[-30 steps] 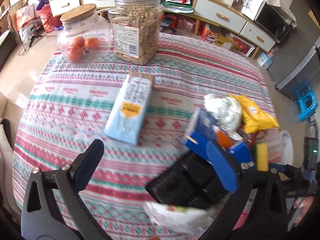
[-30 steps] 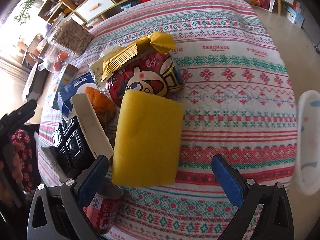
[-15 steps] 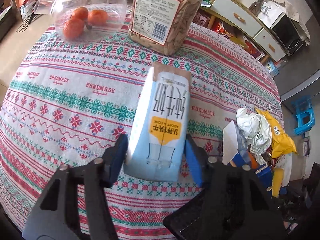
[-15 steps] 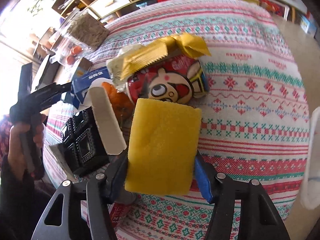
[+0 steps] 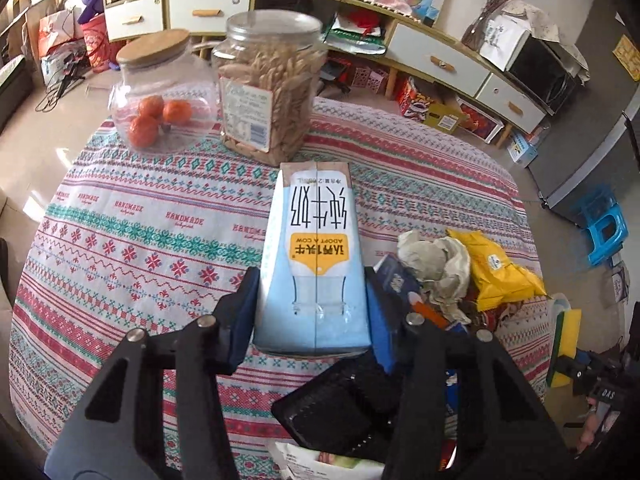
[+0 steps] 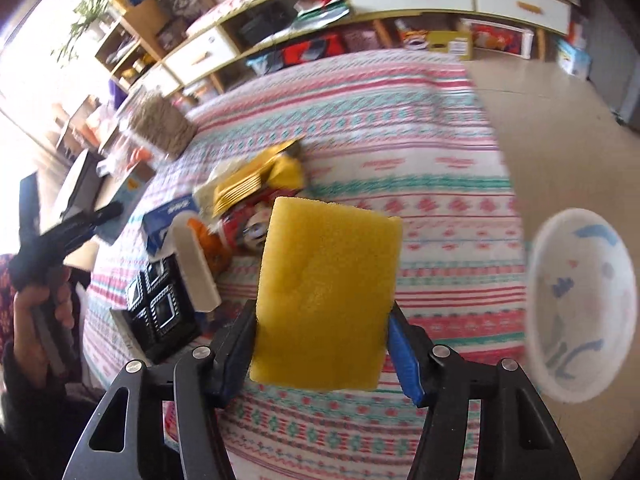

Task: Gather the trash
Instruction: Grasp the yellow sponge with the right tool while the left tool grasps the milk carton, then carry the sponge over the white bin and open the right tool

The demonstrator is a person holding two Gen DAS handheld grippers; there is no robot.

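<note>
Behind the round table with its striped red-and-teal patterned cloth [image 5: 132, 236] runs a long low cabinet of white drawers. Seen from the left wrist, the left gripper [image 5: 312, 312] is clenched on the near end of the pale blue milk carton with a yellow label [image 5: 316, 264], one blue pad against each side. A second ago that gripper stood wide apart short of the carton; now the carton is grasped and looks raised at the held end, though whether its far end touches the cloth I cannot tell. Beyond it stand a clear plastic jar of biscuit sticks [image 5: 268, 88] and a round glass jar with a wooden lid holding oranges [image 5: 160, 96]. To the right lies the trash heap: crumpled white paper [image 5: 436, 264], a yellow snack bag [image 5: 496, 272] and a black plastic tray [image 5: 340, 404].

From the right wrist, the right gripper [image 6: 324, 344] grips the yellow rectangular sponge [image 6: 328, 300], which hangs above the cloth; a second ago it lay flat between spread fingers. The view is blurred, so the hand is likely moving. A white bowl with blue marks [image 6: 580, 304] sits at the table's right edge.

Both pickups appear done; carrying each item to a collection point is probably next.
</note>
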